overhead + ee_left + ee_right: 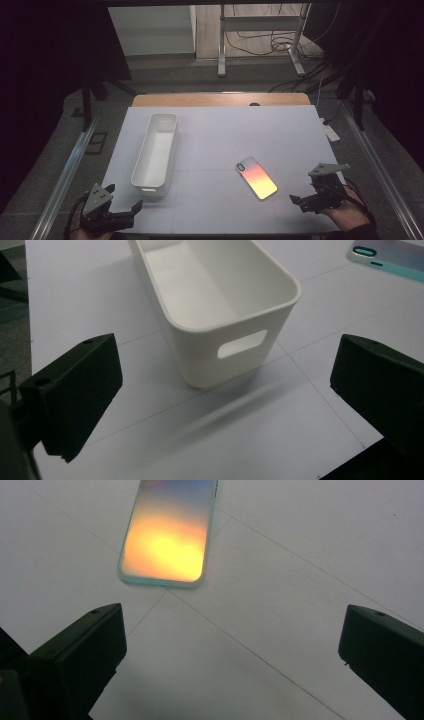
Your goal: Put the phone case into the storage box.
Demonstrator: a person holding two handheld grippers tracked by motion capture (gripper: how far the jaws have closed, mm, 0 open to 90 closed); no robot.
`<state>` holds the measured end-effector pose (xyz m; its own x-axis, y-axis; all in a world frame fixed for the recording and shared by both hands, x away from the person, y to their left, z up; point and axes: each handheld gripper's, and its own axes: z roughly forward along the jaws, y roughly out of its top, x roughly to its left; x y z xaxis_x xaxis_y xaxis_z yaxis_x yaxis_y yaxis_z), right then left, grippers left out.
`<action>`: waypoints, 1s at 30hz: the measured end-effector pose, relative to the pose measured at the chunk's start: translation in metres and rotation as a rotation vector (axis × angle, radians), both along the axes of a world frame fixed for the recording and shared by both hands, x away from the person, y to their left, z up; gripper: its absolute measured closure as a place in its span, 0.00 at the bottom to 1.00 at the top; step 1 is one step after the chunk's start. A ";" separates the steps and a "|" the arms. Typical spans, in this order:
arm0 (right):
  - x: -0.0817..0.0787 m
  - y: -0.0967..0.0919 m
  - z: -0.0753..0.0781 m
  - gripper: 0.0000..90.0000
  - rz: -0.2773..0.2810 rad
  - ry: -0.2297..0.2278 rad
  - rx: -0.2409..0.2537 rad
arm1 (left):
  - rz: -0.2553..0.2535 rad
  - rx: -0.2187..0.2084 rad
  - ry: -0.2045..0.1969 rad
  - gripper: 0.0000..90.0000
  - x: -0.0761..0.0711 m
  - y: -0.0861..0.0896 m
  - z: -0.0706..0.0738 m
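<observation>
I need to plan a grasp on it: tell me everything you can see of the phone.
The phone lies flat on the white table, back up, its glossy back fading from blue-grey to orange-yellow, in a teal case with an oval camera cutout at its far end. It sits askew, right of the white bin. Nothing touches it; the right claw is open, short of its near end.

1. Phone (256,177): glossy back shading from bluish grey at the camera end through pink and orange to bright yellow; mint-green case edge.
2. Storage bin (155,150): plain white inside and out, unpatterned.
3. Desk (225,130): pale lilac-white sheet ruled with thin grey grid lines; light brown wood along the far edge.
4. Left tongs (125,212) and right tongs (300,202): matt black, each topped with a grey three-cornered plate.
</observation>
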<state>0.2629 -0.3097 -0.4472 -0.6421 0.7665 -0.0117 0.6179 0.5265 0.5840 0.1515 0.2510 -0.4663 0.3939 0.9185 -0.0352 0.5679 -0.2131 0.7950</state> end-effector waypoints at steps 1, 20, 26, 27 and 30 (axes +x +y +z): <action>0.000 0.000 0.000 0.00 0.000 0.000 0.000 | 0.000 0.000 0.000 0.01 0.000 0.000 0.000; 0.015 0.016 -0.002 0.00 0.051 0.029 -0.060 | -0.001 0.001 0.001 0.01 0.000 0.000 0.000; 0.021 0.022 -0.002 0.00 0.071 0.038 -0.076 | 0.000 0.000 0.001 0.01 0.000 0.000 0.000; 0.022 0.024 -0.002 0.00 0.073 0.037 -0.078 | 0.001 0.000 0.001 0.01 0.000 0.000 0.000; 0.023 0.026 -0.003 0.00 0.086 0.042 -0.078 | 0.002 -0.003 0.000 0.01 0.000 0.000 0.000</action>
<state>0.2864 -0.2835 -0.4498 -0.7066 0.7065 -0.0407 0.5915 0.6212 0.5140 0.1513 0.2515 -0.4663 0.3917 0.9193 -0.0375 0.5681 -0.2096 0.7958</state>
